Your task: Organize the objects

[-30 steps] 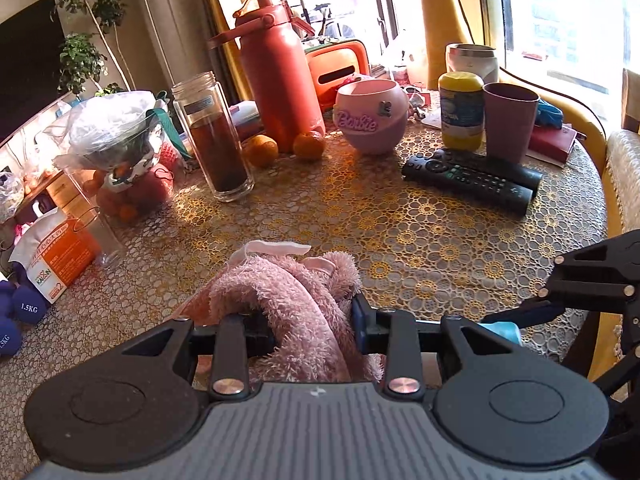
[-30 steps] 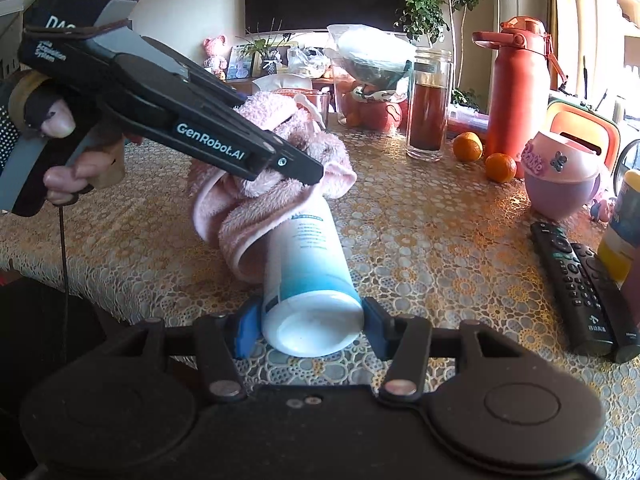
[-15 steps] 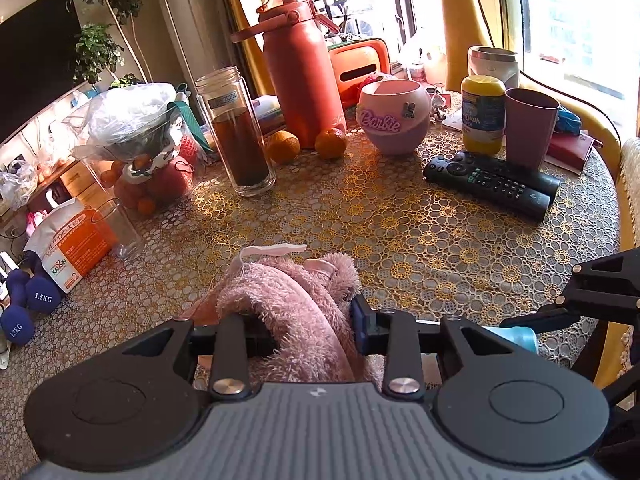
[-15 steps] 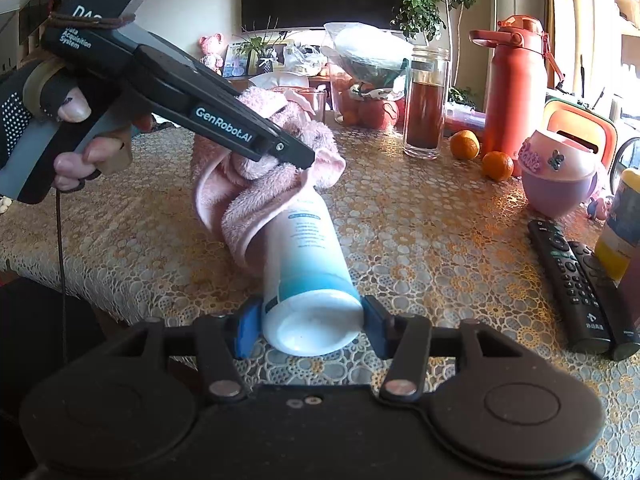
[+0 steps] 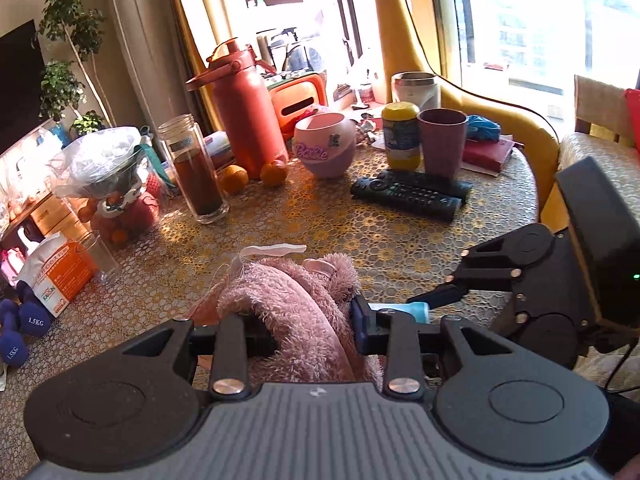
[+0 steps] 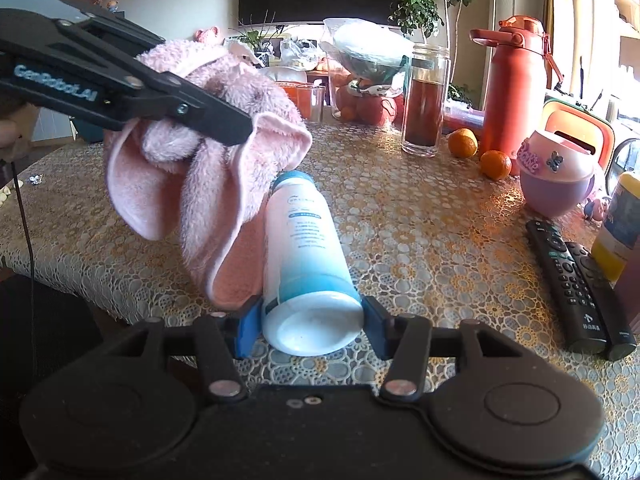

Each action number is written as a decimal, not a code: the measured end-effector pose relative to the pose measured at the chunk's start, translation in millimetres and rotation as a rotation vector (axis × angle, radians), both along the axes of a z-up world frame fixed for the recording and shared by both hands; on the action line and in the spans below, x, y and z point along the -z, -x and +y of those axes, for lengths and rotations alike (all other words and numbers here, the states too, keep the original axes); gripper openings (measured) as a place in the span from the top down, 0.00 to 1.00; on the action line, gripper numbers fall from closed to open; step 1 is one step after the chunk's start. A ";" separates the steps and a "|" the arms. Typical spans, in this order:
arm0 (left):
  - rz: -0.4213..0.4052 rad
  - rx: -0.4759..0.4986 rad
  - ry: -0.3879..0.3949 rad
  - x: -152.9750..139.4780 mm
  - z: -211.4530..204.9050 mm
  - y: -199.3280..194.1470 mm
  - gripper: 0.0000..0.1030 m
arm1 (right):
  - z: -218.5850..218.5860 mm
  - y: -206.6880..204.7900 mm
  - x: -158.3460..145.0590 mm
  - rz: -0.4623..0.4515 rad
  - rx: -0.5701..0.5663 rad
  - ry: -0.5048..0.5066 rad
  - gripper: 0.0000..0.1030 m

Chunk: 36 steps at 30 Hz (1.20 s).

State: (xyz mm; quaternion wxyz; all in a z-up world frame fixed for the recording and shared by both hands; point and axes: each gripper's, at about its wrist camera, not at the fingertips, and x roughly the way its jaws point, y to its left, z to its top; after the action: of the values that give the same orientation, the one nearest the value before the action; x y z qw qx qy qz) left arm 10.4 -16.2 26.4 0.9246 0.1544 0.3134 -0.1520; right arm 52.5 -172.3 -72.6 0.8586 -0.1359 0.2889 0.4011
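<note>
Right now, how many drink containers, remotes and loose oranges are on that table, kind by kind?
Loose oranges: 2
Remote controls: 2
Red jug: 1
Glass jar of dark liquid: 1
Mauve cup: 1
Pink Barbie bowl: 1
Total: 8

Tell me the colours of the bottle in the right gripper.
White bottle fading to light blue near its base, with a blue cap; clearest in the right wrist view.
</note>
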 end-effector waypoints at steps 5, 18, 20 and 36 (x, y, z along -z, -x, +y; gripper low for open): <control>0.020 0.096 0.005 5.0 -24.0 5.8 0.69 | 0.0 1.0 -0.5 -0.006 -0.005 0.006 0.49; 0.023 0.109 -0.101 40.4 -42.9 -26.2 0.69 | -1.0 0.7 -1.6 -0.004 -0.018 0.008 0.50; 0.028 0.083 -0.093 40.6 -34.7 -35.2 0.69 | -0.8 0.3 -1.8 -0.004 -0.019 0.009 0.50; 0.035 -0.075 -0.067 44.1 9.9 -79.0 0.68 | -0.5 -2.2 -1.6 0.002 -0.026 0.010 0.49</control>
State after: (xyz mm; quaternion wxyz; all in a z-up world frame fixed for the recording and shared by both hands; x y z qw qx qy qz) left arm 89.5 -6.3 -17.8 0.9183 0.1707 0.3401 -0.1094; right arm 54.7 -172.8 -71.0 0.8524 -0.1435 0.2900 0.4108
